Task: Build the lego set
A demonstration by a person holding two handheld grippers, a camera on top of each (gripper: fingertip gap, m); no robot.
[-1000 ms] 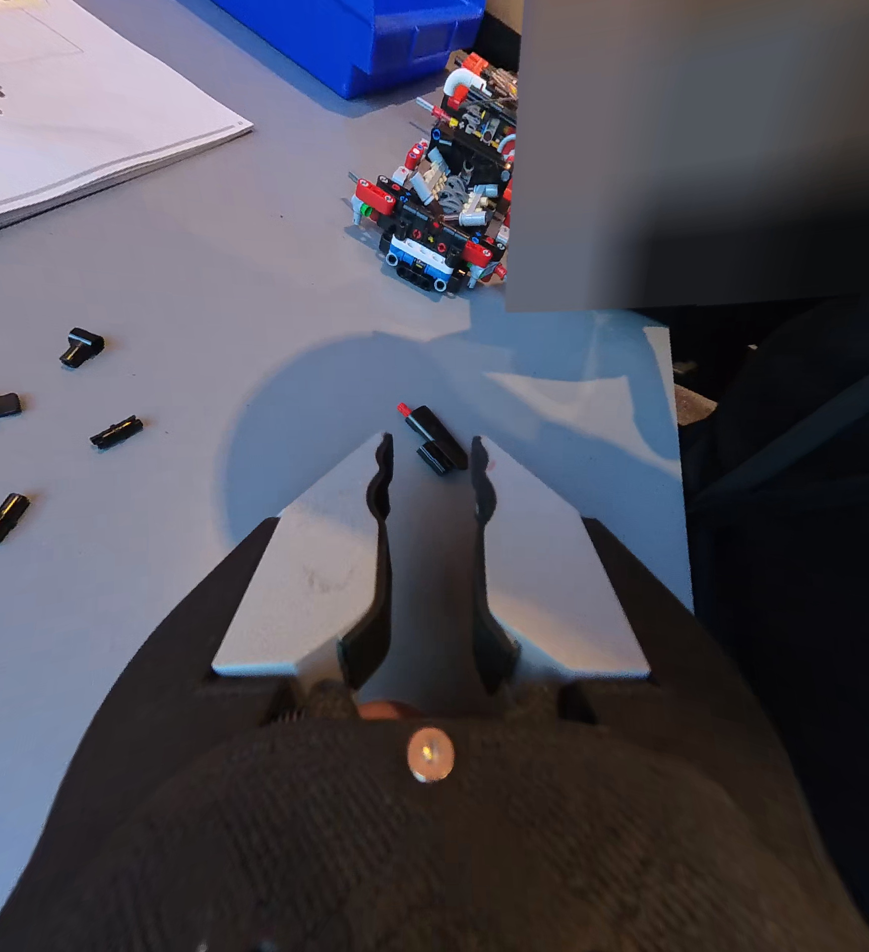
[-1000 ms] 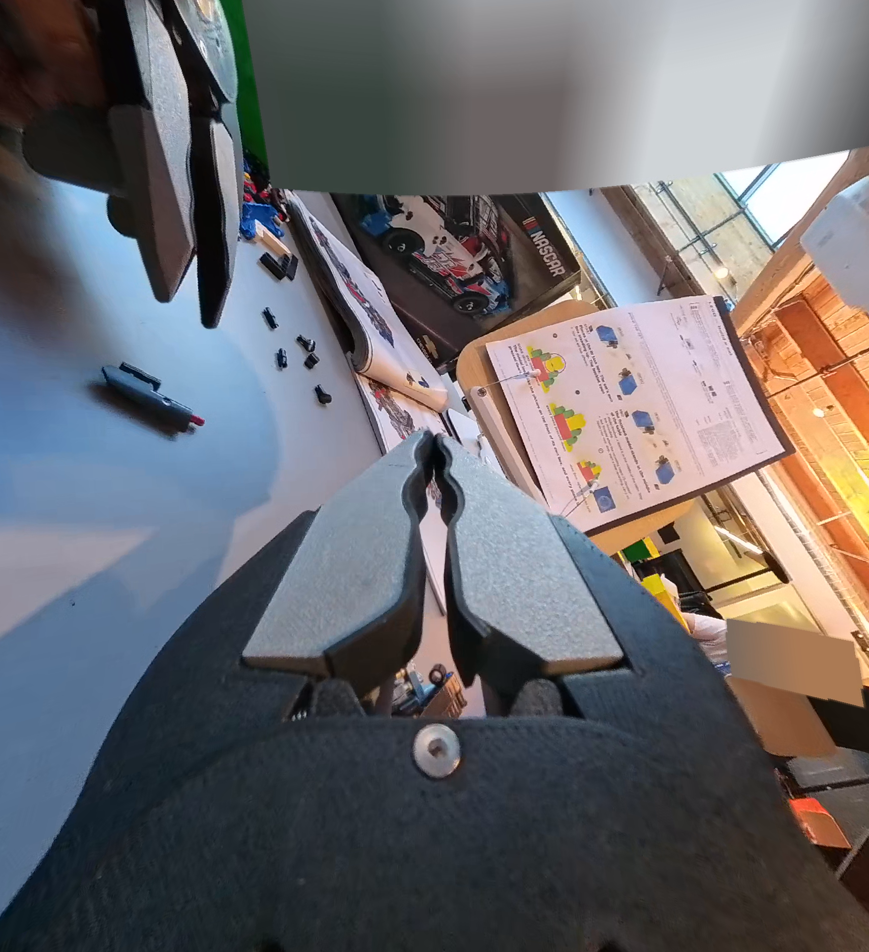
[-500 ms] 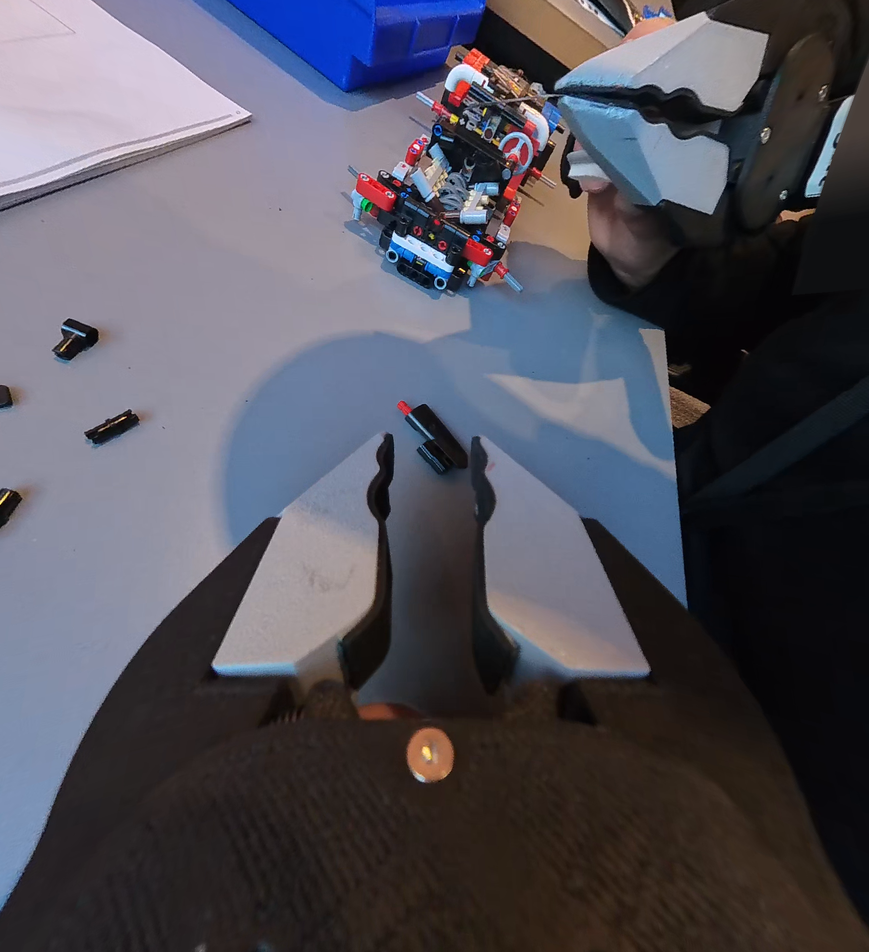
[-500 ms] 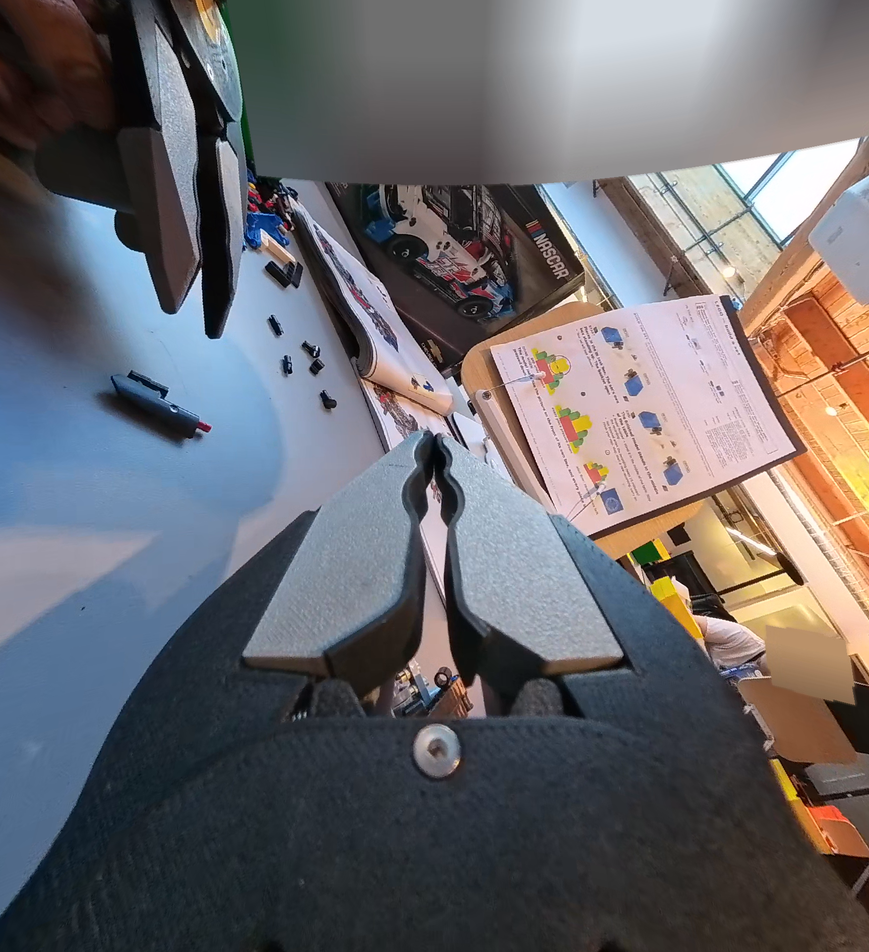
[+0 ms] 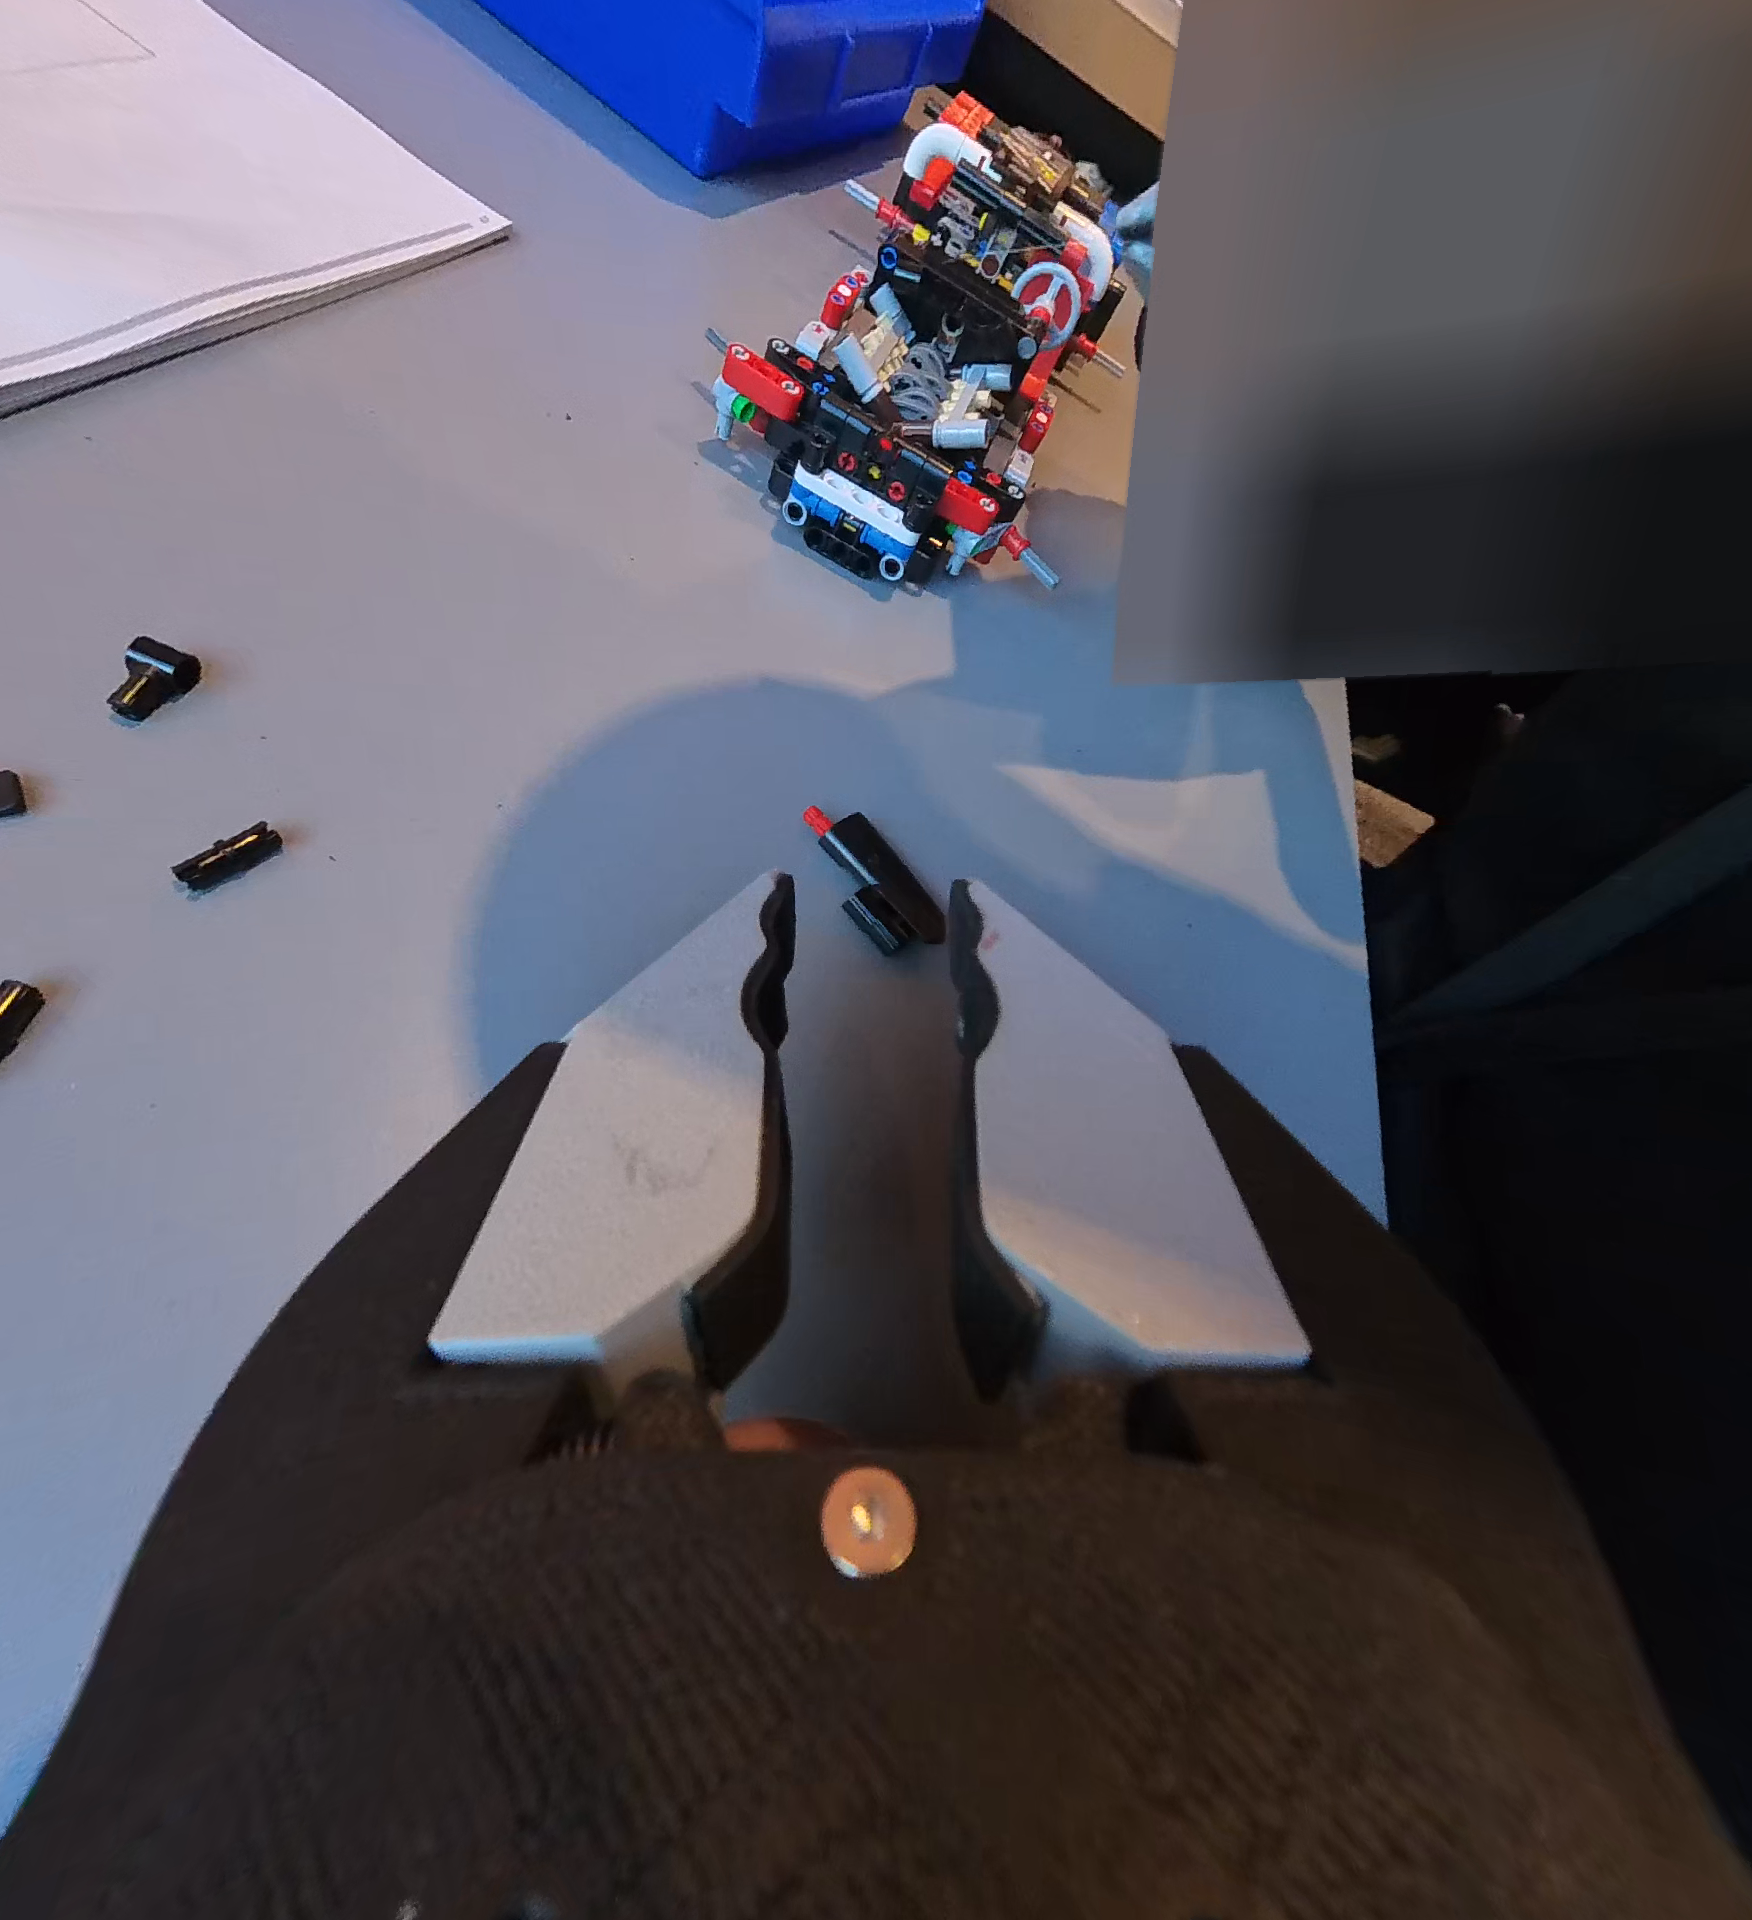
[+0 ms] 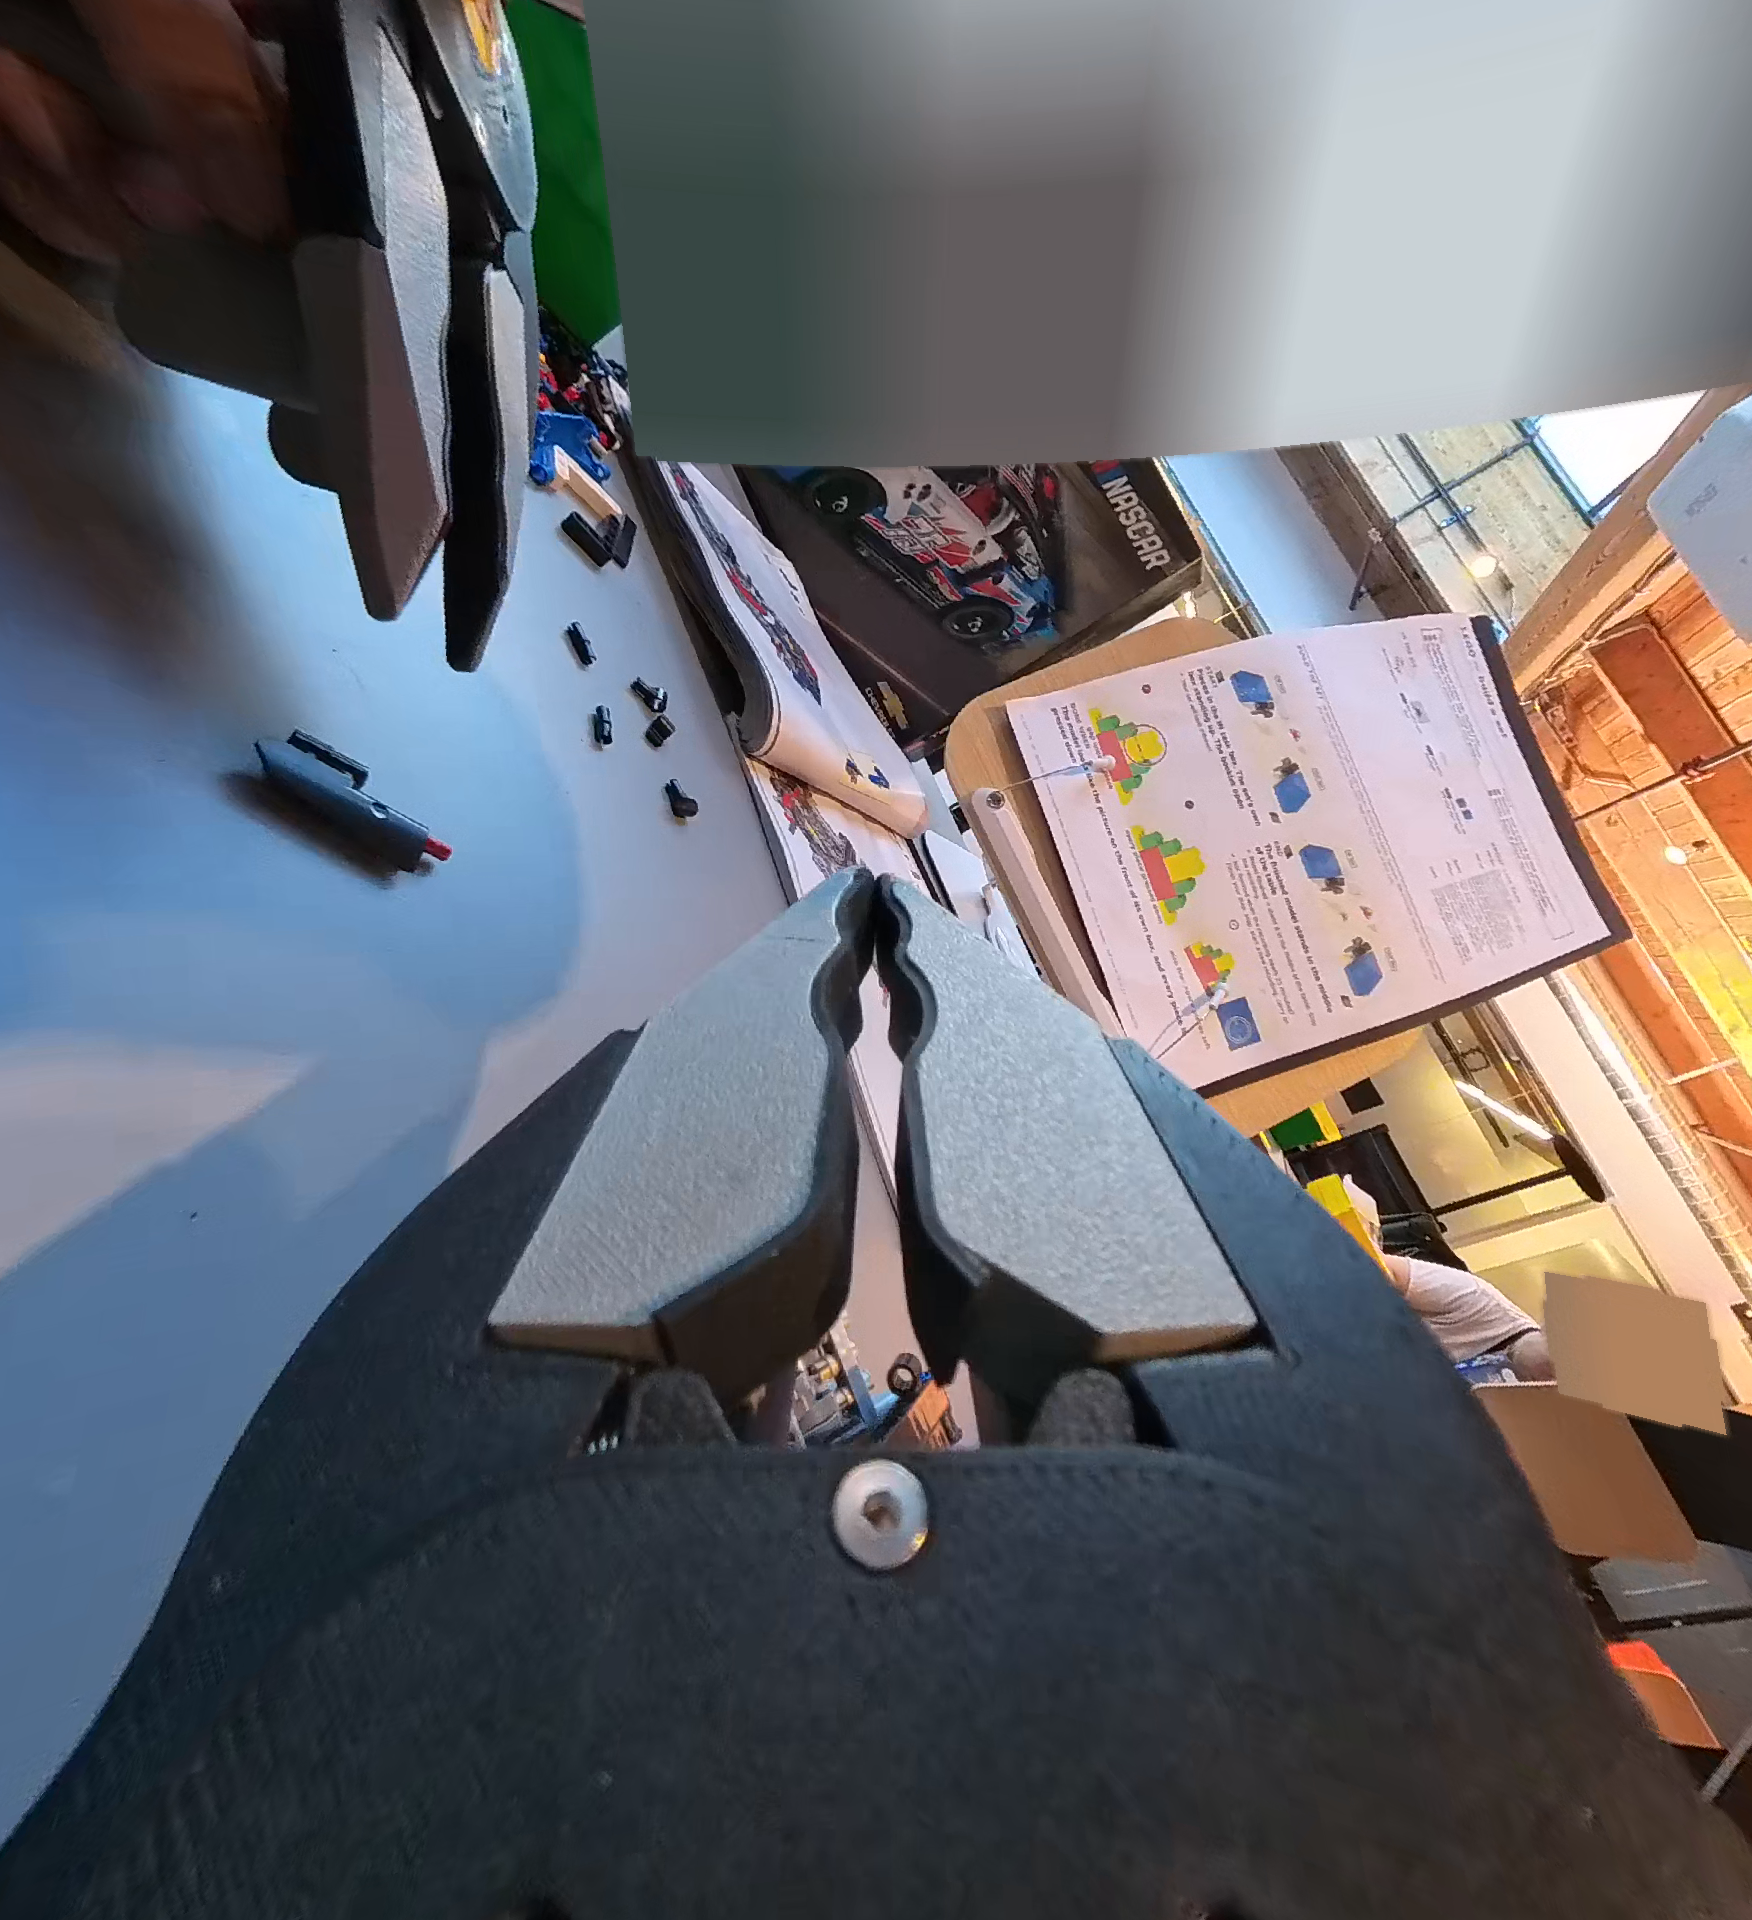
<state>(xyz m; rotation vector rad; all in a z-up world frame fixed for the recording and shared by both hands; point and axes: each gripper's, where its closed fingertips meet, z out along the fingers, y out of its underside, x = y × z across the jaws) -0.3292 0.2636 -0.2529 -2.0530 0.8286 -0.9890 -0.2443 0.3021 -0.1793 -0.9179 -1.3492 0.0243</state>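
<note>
fingers of our left gripper [image 5: 867, 899] stand apart over the grey table [image 5: 436, 582], a black piece with a red tip [image 5: 872, 878] just ahead; our right gripper [image 6: 874, 906] is pressed together, empty. lego car [image 5: 939, 353] sits beyond.

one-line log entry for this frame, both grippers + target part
left gripper: open, poised at black piece with red pin on table | right gripper: shut, empty, raised | car chassis: untouched
</note>
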